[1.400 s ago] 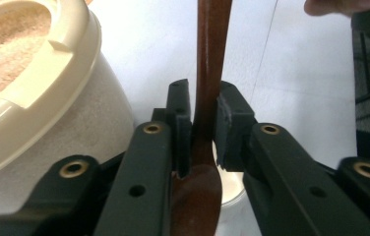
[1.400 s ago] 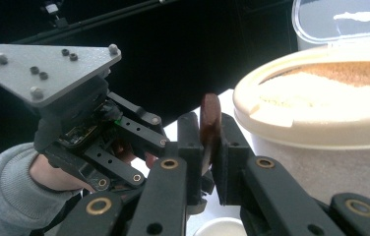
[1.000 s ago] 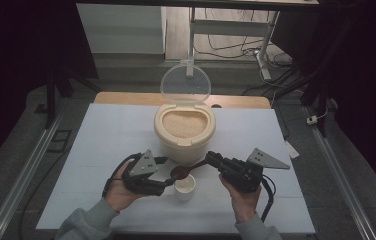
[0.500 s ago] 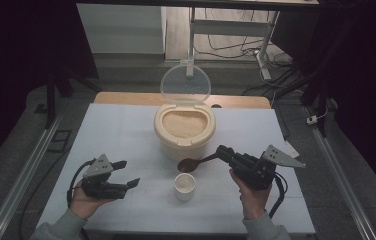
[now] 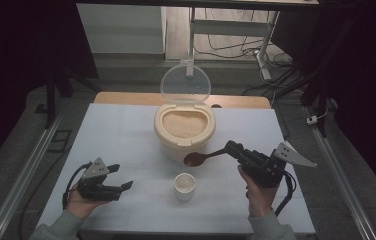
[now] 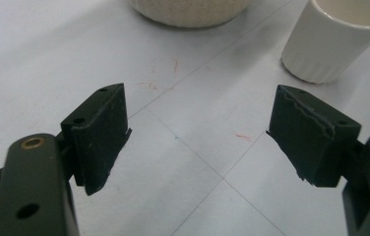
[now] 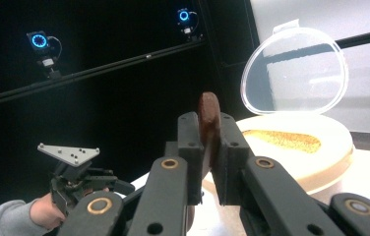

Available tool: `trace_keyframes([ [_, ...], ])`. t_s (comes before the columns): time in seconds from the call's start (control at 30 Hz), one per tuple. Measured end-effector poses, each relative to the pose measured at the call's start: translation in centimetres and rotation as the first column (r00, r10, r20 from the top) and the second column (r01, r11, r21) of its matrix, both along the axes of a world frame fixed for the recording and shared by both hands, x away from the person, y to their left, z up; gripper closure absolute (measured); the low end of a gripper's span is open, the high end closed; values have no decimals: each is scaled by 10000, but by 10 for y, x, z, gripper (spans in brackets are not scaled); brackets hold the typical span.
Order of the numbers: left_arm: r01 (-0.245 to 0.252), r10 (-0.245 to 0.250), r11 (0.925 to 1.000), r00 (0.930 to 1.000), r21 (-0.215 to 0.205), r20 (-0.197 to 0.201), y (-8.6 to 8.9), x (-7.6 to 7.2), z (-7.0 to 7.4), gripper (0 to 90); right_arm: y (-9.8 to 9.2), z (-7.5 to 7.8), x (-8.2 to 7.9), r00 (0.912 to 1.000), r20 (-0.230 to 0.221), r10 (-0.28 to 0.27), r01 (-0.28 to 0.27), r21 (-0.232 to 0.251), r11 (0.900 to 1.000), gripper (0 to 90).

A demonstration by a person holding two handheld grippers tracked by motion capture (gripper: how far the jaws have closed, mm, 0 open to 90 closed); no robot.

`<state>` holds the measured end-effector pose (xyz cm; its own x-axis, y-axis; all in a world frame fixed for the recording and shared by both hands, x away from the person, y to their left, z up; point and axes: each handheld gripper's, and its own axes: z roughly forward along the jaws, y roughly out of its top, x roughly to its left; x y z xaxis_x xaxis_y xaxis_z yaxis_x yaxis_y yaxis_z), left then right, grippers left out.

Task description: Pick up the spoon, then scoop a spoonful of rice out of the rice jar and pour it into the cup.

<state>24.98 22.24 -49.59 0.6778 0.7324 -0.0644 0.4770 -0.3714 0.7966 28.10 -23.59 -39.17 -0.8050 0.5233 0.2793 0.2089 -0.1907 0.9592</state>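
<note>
Scooping step: the right tongs (image 5: 232,148) clamp a brown spoon (image 5: 201,157) beside the rice tub (image 5: 184,132). Left tongs (image 5: 121,177) gape empty, having just widened. Next, dip ahead into the rice, then fill the cup (image 5: 184,186).

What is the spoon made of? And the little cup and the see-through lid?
The spoon looks like wood: dark brown, dull, no shine. The little cup seems to be glazed pottery, or maybe plastic: smooth white with fine ribs near its foot. The lid looks like clear plastic: you can see the wall behind it, and its rim catches light.
</note>
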Motion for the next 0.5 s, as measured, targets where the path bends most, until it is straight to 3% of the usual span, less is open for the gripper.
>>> trace_keyframes([
  [0.5,-107,105,9999,9998,-109,-140,3,3,-2,214,-6,12,1,9996,272,17,-29,431,9991,833],
])
